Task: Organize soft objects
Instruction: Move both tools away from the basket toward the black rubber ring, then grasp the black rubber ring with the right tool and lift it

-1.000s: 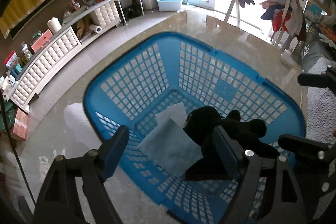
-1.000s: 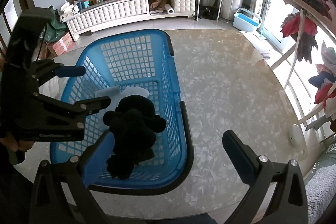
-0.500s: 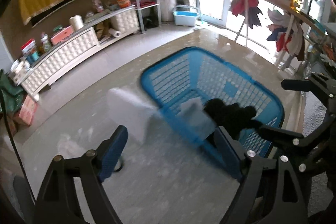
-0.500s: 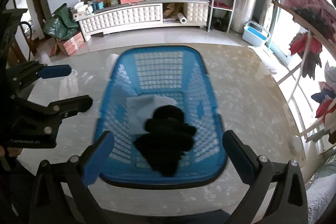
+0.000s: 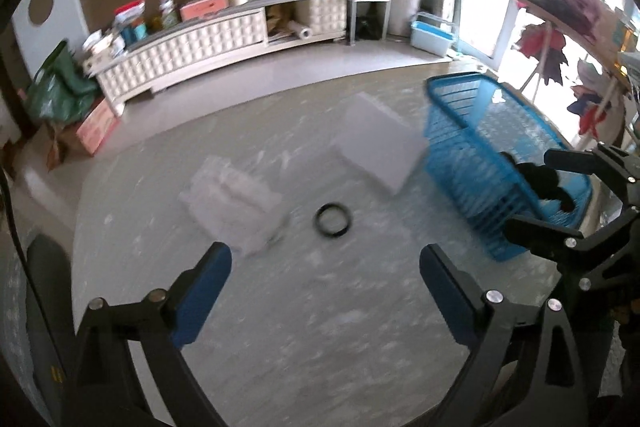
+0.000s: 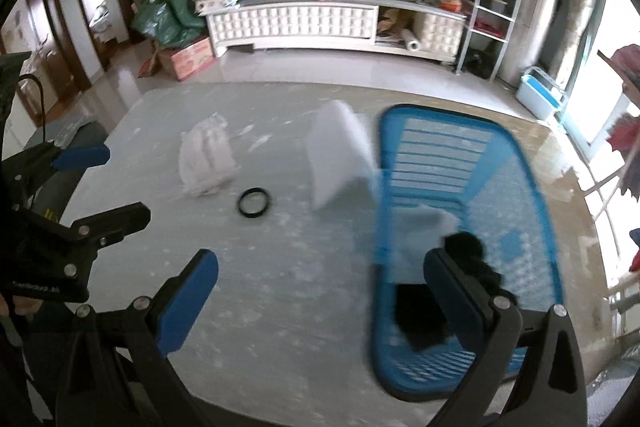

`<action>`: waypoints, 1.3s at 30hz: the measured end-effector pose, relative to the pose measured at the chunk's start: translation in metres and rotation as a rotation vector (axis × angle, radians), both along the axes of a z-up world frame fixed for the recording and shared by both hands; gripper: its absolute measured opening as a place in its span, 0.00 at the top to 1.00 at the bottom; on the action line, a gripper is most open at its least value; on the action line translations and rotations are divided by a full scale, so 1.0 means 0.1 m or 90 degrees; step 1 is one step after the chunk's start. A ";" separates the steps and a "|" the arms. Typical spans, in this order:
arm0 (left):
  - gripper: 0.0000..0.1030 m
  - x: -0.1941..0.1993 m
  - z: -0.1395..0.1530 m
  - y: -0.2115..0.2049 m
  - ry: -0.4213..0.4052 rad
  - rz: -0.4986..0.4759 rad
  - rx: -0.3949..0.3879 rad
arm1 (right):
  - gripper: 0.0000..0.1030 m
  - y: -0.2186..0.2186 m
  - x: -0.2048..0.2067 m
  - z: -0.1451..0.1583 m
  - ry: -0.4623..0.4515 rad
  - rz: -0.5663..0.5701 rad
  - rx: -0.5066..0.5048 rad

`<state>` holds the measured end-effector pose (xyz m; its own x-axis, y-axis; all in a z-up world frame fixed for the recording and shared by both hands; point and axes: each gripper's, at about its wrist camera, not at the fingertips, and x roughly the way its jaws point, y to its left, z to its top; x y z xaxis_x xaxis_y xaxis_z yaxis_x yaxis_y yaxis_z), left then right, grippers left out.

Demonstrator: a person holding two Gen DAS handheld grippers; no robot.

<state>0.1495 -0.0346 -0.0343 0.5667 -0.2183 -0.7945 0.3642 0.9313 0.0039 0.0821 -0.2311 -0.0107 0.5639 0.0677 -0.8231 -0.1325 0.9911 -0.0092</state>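
Observation:
A blue plastic basket (image 6: 520,163) stands on the marble table at the right; it also shows in the left wrist view (image 5: 460,131). Inside lie a black plush item (image 6: 468,251) and a pale cloth (image 6: 430,223). On the table lie a white foam block (image 5: 380,139) (image 6: 340,155), a crumpled white soft bundle (image 5: 232,195) (image 6: 206,159) and a black ring (image 5: 333,219) (image 6: 254,202). My left gripper (image 5: 326,287) is open and empty, short of the ring. My right gripper (image 6: 320,291) is open and empty beside the basket.
The table's far edge drops to a tiled floor with a long white cabinet (image 6: 320,23), a metal shelf rack (image 6: 488,7), green bags and a box (image 6: 176,23). A clothes rack (image 5: 560,7) stands at the right by the window.
Both grippers have swung left, away from over the basket, toward the table's middle. The foam block, white bundle and ring have come into view. Both stay open and empty.

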 end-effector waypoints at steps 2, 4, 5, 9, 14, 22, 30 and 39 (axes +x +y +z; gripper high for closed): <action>0.00 -0.02 -0.08 0.20 0.009 0.022 -0.001 | 0.00 0.16 0.09 -0.08 0.013 0.018 -0.002; 0.00 -0.03 -0.16 0.37 0.016 0.042 -0.004 | 0.00 0.27 0.17 -0.14 0.023 0.034 -0.003; 0.00 -0.02 -0.19 0.44 0.020 0.049 -0.008 | 0.00 0.34 0.21 -0.18 0.028 0.034 -0.008; 0.00 0.03 -0.32 0.65 0.037 0.082 -0.015 | 0.00 0.53 0.42 -0.42 0.061 0.050 -0.010; 0.00 0.18 -0.56 0.87 0.065 0.115 -0.017 | 0.00 0.69 0.67 -0.73 0.100 0.055 0.000; 0.00 0.41 -0.89 1.10 0.096 0.150 -0.009 | 0.09 0.87 1.09 -1.22 0.156 0.029 0.010; 0.00 0.64 -1.06 1.18 0.114 0.157 -0.005 | 0.17 0.84 1.39 -1.47 0.176 -0.001 -0.019; 0.00 0.73 -1.18 1.26 0.135 0.163 -0.018 | 0.64 0.86 1.52 -1.56 0.169 0.014 -0.030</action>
<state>0.2222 0.0918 -0.1521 0.4289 -0.1135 -0.8962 0.1087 0.9914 -0.0736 0.2339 -0.1449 -0.1665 0.3266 0.0358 -0.9445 -0.1574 0.9874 -0.0170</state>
